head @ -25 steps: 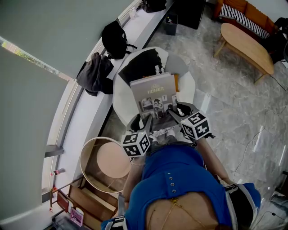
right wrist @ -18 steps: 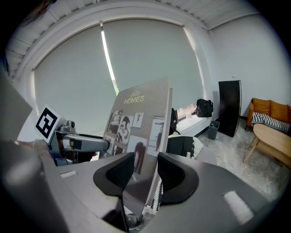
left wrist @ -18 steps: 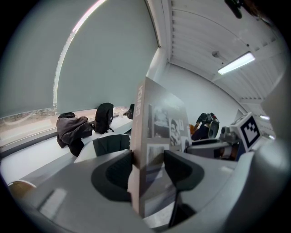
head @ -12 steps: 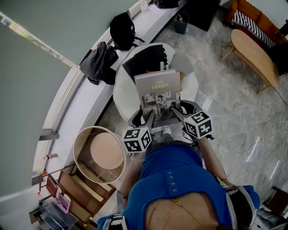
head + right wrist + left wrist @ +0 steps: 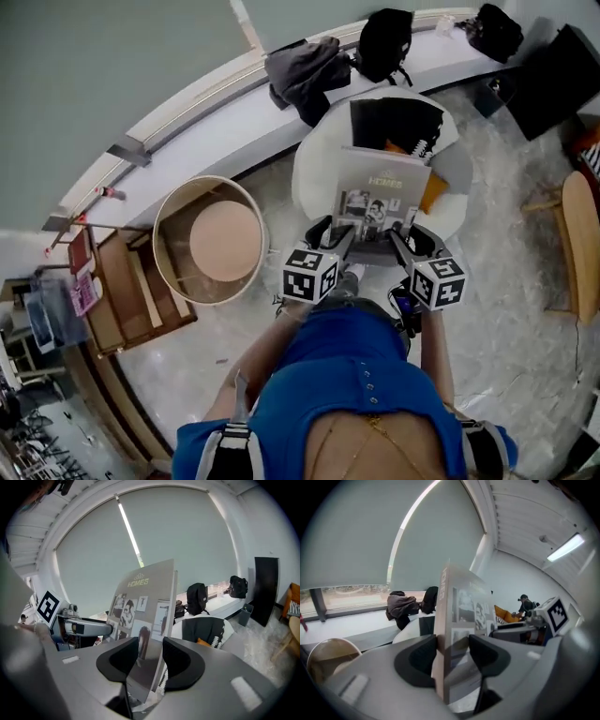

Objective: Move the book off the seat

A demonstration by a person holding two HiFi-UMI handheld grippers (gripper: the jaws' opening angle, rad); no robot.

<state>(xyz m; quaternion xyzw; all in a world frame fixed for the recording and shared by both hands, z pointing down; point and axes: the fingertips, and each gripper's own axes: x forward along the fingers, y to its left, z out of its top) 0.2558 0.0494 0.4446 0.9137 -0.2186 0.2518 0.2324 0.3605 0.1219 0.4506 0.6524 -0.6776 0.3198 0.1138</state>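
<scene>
A large grey book (image 5: 380,199) with photos on its cover is held up above a round white seat (image 5: 314,173). My left gripper (image 5: 339,246) is shut on its near left edge, and my right gripper (image 5: 398,246) is shut on its near right edge. The left gripper view has the book (image 5: 457,620) edge-on between the jaws. In the right gripper view the cover of the book (image 5: 140,616) faces left, clamped between the pads. A black cushion (image 5: 398,127) and an orange item (image 5: 433,190) remain on the seat behind the book.
A round wooden side table (image 5: 211,239) stands left of the seat. Jackets and bags (image 5: 305,70) lie on the window ledge (image 5: 202,117). A wooden shelf unit (image 5: 117,291) is at the left. A wooden table edge (image 5: 581,244) shows at the right.
The head view has swung round, so the seat and book now sit higher and right of centre. Both grippers still hold the book in the same grip.
</scene>
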